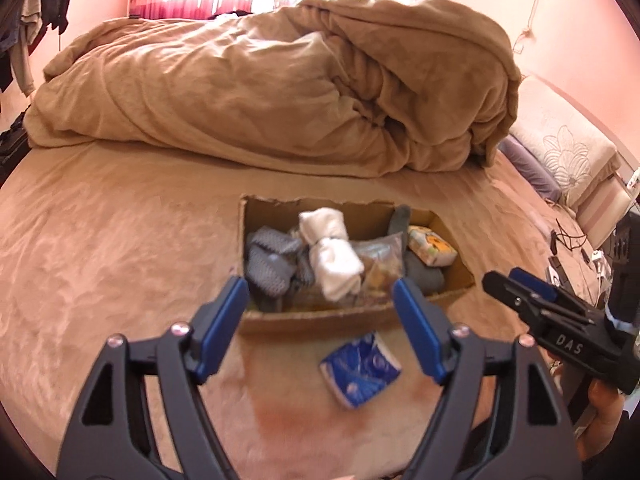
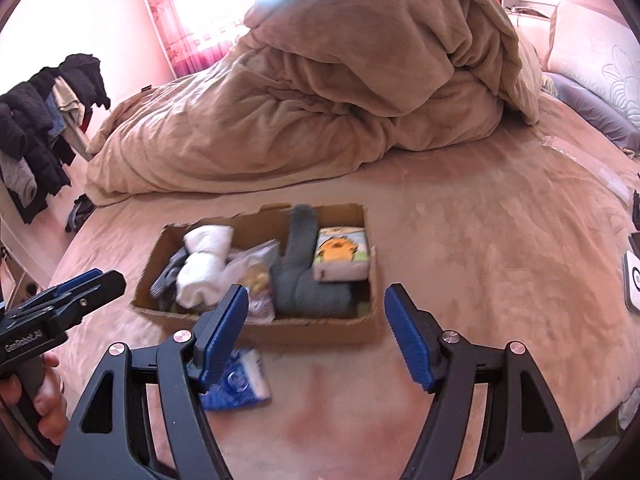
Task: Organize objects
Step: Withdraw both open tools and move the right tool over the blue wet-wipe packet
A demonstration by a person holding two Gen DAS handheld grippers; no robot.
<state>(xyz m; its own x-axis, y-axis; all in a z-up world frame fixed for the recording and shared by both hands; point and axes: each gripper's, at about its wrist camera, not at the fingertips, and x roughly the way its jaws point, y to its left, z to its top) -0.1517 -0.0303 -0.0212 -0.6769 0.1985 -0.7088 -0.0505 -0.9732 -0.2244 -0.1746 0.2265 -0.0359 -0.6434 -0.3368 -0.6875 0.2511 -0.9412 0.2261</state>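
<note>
A cardboard box (image 1: 320, 318) (image 2: 304, 330) sits on the bed. It holds a white sock roll (image 1: 330, 250) (image 2: 202, 268), a grey patterned cloth (image 1: 270, 264), a clear snack bag (image 1: 380, 262) (image 2: 256, 276), a grey cloth (image 2: 304, 272) and a tissue pack with an orange picture (image 1: 432, 249) (image 2: 340, 256). A blue tissue pack (image 1: 360, 370) (image 2: 244, 380) lies on the bed in front of the box. My left gripper (image 1: 322, 300) (image 2: 108, 280) is open and empty above the box's near edge. My right gripper (image 2: 314, 312) (image 1: 500, 278) is open and empty, to the right of the left one.
A bunched tan duvet (image 1: 280, 92) (image 2: 320, 92) fills the far side of the bed (image 1: 100, 248). Pillows (image 1: 560, 148) lie at the right. Clothes (image 2: 36, 132) hang at the left. Cables and small devices (image 1: 572, 240) lie at the bed's right edge.
</note>
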